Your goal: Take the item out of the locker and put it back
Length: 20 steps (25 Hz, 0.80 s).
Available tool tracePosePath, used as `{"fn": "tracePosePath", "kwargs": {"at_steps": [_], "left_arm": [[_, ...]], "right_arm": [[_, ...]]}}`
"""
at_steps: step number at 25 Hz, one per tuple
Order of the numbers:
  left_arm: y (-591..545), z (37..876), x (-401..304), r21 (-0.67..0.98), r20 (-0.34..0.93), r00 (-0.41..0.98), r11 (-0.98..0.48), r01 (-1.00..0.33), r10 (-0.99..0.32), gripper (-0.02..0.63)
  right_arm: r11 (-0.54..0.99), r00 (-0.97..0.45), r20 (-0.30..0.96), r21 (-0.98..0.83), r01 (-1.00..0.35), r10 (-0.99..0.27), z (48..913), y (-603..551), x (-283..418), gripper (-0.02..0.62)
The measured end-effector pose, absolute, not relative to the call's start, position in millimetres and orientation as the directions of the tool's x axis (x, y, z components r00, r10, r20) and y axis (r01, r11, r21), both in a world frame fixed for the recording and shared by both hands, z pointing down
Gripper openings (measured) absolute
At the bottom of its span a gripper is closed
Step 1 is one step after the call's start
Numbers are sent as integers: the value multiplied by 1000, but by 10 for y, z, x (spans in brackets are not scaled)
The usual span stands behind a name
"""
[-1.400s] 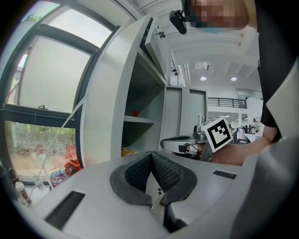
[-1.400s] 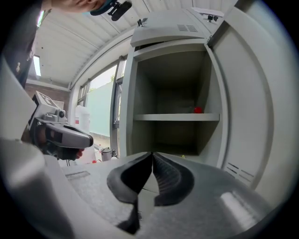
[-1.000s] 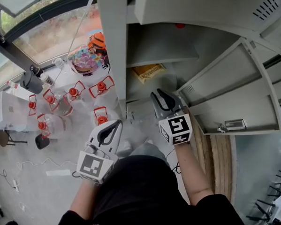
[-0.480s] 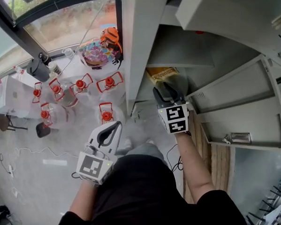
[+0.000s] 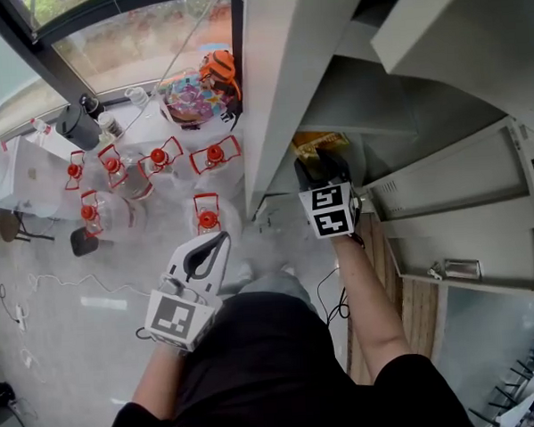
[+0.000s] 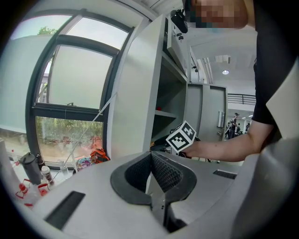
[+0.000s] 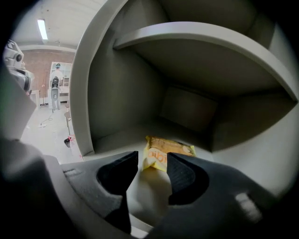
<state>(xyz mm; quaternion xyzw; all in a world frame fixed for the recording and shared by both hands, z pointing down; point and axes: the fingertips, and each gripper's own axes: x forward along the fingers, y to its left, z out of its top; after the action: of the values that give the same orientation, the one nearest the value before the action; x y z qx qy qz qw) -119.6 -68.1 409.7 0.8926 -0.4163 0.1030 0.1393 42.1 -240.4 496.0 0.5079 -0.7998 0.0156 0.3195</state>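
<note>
**Right jaws opening at the snack packet in the locker**

Head view: the right hand-held gripper [image 5: 323, 171] reaches into the grey locker [image 5: 274, 83], right by a yellow snack packet [image 5: 320, 143]. The left hand-held gripper [image 5: 198, 261] hangs outside, above the floor [image 5: 77, 334].

Left gripper view: its jaws are pressed together, with nothing between them.

Right gripper view: the jaws are opening. The packet lies toward the front edge of the shelf [image 7: 121, 135], its near end between the tips, seemingly untouched.

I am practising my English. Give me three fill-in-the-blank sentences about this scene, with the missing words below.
The right hand-held gripper, jaws opening and pressing on nothing, reaches into the ____.
The snack packet lying on the shelf is ____ in colour.
The left hand-held gripper has its jaws ____, with nothing between them.
Missing words: locker; yellow; shut.
</note>
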Motion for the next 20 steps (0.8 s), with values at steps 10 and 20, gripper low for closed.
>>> {"fn": "tracePosePath", "kwargs": {"at_steps": [10, 20], "left_arm": [[-683, 4117, -1214, 176, 302, 636, -614, -770, -711, 12], [-675, 4139, -1231, 178, 302, 634, -611, -771, -712, 12]], "right_arm": [[501, -257, 587, 300, -811, -768, 5129, -2513, 407, 186], [472, -221, 581, 325, -819, -784, 5159, -2555, 465, 117]]}}
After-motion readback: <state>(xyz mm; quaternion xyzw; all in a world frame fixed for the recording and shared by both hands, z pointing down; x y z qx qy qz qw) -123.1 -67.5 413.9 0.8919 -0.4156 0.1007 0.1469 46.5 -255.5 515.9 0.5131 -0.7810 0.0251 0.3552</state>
